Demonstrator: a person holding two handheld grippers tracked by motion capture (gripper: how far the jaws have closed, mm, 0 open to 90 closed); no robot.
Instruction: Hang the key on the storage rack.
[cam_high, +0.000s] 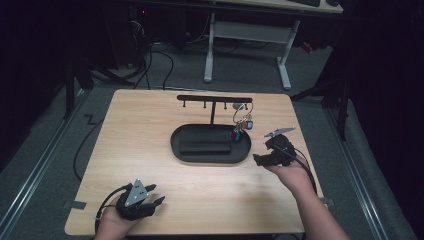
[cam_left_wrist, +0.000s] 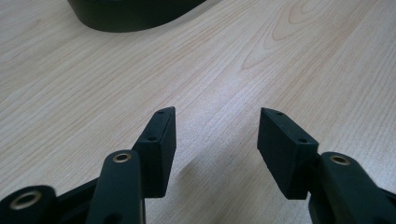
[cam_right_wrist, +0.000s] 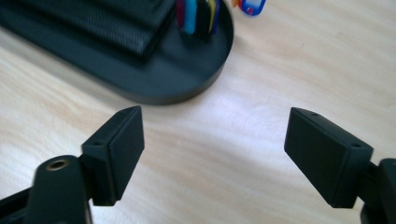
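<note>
Dim lab – desk frame (cam_high: 247, 37), floor cables (cam_high: 150, 60), rails (cam_high: 35, 165).

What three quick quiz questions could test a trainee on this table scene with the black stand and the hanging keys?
1. True or false: the bunch of keys with coloured tags hangs from a peg of the black T-shaped stand.
2. Which is nearer the black oval tray: A, the left gripper, or B, the right gripper?
3. Fill in: the jaws of both grippers stand ____, with nothing between them.

Key: 1 true. 2 B; it hovers just off the tray's right end. 3 open; only the light wooden table shows between the pads in each gripper view.
</note>
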